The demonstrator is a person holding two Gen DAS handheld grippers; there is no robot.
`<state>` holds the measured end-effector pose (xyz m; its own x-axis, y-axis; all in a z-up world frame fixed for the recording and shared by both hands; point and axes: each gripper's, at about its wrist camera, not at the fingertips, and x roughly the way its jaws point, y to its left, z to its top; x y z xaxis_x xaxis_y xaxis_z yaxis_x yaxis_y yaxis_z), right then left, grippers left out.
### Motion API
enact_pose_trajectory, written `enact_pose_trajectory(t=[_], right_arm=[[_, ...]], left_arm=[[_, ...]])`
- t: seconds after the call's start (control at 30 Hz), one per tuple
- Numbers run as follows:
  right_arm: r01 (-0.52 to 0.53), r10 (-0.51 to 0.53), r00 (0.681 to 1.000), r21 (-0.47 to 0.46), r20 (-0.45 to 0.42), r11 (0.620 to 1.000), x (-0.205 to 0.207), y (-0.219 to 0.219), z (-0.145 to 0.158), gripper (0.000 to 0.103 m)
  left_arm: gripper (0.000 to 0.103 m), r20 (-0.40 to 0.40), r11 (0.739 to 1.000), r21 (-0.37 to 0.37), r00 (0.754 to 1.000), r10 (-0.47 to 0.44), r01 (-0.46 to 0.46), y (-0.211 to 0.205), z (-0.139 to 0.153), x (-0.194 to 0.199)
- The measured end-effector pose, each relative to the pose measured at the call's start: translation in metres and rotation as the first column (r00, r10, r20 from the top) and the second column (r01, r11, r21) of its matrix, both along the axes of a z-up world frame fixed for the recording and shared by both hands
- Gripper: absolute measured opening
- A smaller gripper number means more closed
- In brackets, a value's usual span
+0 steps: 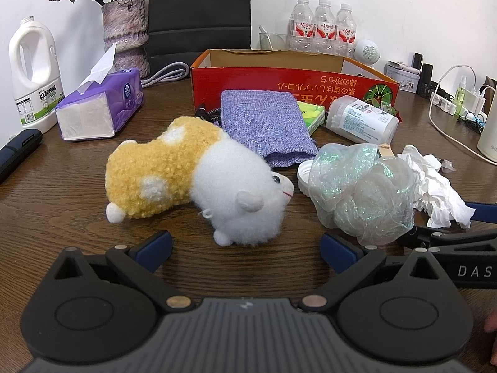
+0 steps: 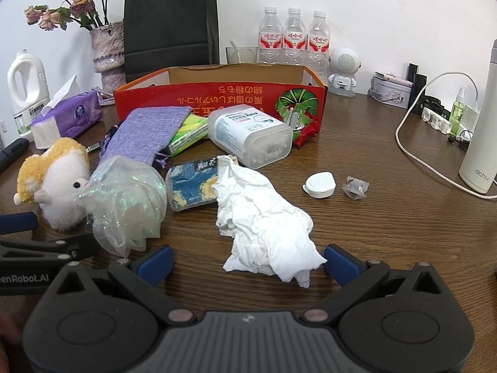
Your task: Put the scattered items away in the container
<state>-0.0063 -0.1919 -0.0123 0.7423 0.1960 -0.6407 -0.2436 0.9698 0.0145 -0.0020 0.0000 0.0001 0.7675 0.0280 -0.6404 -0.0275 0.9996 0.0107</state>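
Both wrist views low over table (image 1: 62, 202), facing red box (image 2: 217, 96).

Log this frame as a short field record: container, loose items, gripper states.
container: red cardboard box, open top, nothing visible inside
loose items: plush hamster, purple pouch, mesh bath puff, crumpled tissue, cotton swab tub
left gripper: open, facing the hamster
right gripper: open, straddling the tissue
table: dark wood
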Motion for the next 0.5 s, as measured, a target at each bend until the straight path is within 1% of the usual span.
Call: enact_pose_trajectory(t=[0.17, 0.3, 0.37, 0.4, 0.43, 0.5], right_arm=[[0.006, -0.006, 1.000, 0.000, 0.001, 1.000, -0.002, 0.000, 0.000, 0.103], [-0.017, 0.017, 1.000, 0.007, 0.001, 1.000, -0.002, -0.003, 0.001, 0.103], [-0.035, 0.034, 0.999, 0.027, 0.017, 0.999, -0.007, -0.006, 0.010, 0.103], [-0.048, 0.047, 0.998, 0.034, 0.036, 0.998, -0.012, -0.008, 0.016, 0.103], [-0.067, 0.065, 0.996, 0.034, 0.065, 0.997, -0.017, -0.010, 0.024, 0.103], [-0.099, 0.096, 0.986, 0.018, 0.138, 0.995, -0.026, -0.011, 0.038, 0.101]], left_arm=[[0.103, 0.000, 1.000, 0.000, 1.000, 0.004, -0.004, 0.000, -0.001, 0.000], [0.103, 0.019, 1.000, -0.003, 1.000, -0.008, 0.009, 0.002, 0.004, -0.003], [0.103, 0.078, 1.000, -0.023, 0.997, -0.002, 0.004, 0.008, 0.016, -0.013], [0.103, 0.123, 1.000, -0.029, 0.992, 0.000, 0.003, 0.012, 0.025, -0.019], [0.103, 0.176, 0.999, -0.031, 0.984, -0.003, 0.008, 0.017, 0.035, -0.027], [0.103, 0.270, 1.000, -0.011, 0.963, 0.000, 0.003, 0.029, 0.049, -0.036]])
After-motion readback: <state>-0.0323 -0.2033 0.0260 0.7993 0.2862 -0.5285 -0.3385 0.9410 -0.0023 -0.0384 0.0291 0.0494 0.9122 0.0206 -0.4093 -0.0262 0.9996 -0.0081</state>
